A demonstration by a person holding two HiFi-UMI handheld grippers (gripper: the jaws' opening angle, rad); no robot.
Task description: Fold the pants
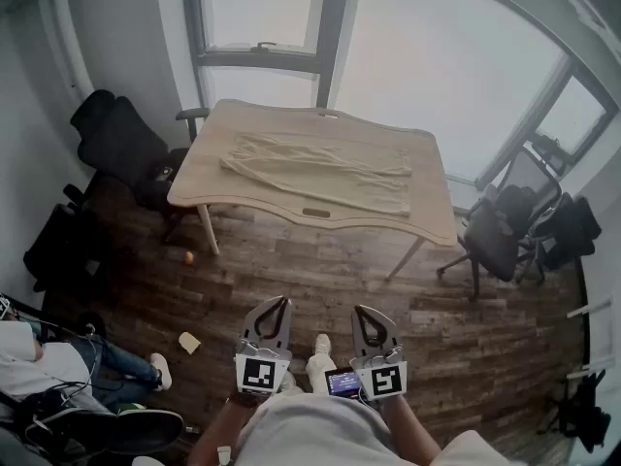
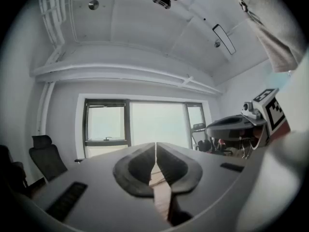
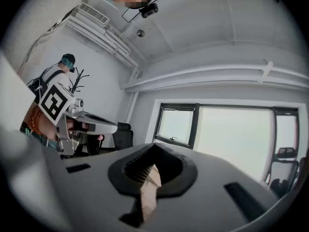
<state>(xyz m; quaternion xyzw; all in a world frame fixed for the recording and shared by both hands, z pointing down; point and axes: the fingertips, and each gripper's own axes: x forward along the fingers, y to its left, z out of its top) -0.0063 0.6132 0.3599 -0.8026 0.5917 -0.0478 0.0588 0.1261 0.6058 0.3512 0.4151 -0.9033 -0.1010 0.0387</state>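
Beige pants spread out, seemingly unfolded, on the wooden table, left claw and right claw both closed, empty, well apart from the table

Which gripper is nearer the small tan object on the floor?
Left. The left gripper is just right of the tan object; the right gripper is farther right.

1. Pale wooden table is standing at the far side, on the dark plank floor.
2. Beige pants are lying flat across the tabletop, running left to right.
3. Small orange object and pale object are lying on the floor, near-left of the table.
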